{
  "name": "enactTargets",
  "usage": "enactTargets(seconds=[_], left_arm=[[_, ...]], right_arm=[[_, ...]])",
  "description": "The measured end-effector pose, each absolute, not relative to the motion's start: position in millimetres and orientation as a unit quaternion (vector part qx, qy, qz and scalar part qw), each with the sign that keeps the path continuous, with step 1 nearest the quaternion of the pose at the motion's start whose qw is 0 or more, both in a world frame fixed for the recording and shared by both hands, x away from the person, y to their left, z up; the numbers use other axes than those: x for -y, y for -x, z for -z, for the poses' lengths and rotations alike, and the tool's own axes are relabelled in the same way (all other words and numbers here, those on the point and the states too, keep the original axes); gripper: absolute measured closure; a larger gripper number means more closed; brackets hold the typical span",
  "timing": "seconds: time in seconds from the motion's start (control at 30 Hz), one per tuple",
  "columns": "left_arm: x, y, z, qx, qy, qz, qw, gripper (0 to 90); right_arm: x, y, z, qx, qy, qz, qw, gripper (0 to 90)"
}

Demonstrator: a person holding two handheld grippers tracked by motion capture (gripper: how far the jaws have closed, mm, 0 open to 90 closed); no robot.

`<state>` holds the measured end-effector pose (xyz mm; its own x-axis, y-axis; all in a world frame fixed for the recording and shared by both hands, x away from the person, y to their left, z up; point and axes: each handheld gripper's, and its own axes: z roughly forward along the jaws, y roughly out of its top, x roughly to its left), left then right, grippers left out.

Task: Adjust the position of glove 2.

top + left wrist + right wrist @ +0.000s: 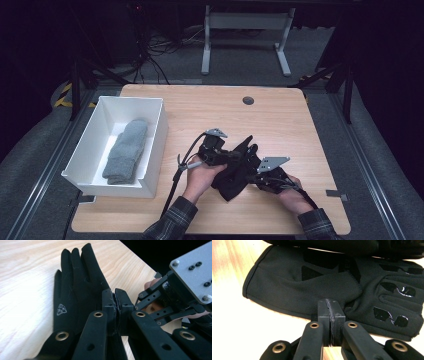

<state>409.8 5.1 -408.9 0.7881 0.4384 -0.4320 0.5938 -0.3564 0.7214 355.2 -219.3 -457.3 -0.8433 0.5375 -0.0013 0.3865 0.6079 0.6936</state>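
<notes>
A heap of black glove fabric (234, 176) lies on the wooden table (280, 120) between both hands. My left gripper (235, 156) comes in from the left and is shut on the glove's edge. In the left gripper view its closed jaws (115, 302) sit at the side of a flat black glove (75, 287) with a small white logo. My right gripper (252, 176) meets the heap from the right. In the right gripper view it (330, 312) pinches a folded flap of a glove (294, 287) whose fingers carry glossy grip patches (392, 300).
A white bin (131, 99) stands at the table's left and holds a folded grey knit item (126, 150). A round cable hole (248, 100) sits near the far edge. The right gripper's grey plate (195, 272) shows close by in the left gripper view.
</notes>
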Motion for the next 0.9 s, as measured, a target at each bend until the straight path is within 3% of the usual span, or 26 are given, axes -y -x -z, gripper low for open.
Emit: enactTargets(seconds=[0.4, 0.53, 0.67, 0.73, 0.83, 0.87, 0.9], left_arm=[[17, -403, 429, -0.301, -0.828, 0.112, 0.460, 86.6], [18, -402, 428, -0.286, -0.829, 0.114, 0.467, 76.4], [13, -401, 423, -0.278, -0.835, 0.102, 0.463, 82.6], [9, -401, 422, -0.278, -0.843, 0.096, 0.451, 89.4], [5, -398, 425, -0.277, -0.850, 0.090, 0.439, 89.8], [5, -398, 425, -0.277, -0.850, 0.090, 0.439, 89.8], [5, -397, 427, -0.276, -0.853, 0.090, 0.434, 89.8]], right_arm=[[216, -357, 459, -0.890, -0.256, -0.361, 0.108, 90.0], [221, -354, 455, -0.890, -0.257, -0.360, 0.107, 89.9], [235, -348, 450, -0.890, -0.262, -0.355, 0.116, 88.7], [246, -347, 447, -0.885, -0.272, -0.357, 0.123, 85.7], [261, -349, 445, -0.876, -0.293, -0.358, 0.137, 74.6], [261, -349, 445, -0.876, -0.293, -0.358, 0.137, 74.6], [269, -351, 445, -0.873, -0.303, -0.355, 0.143, 67.0]])
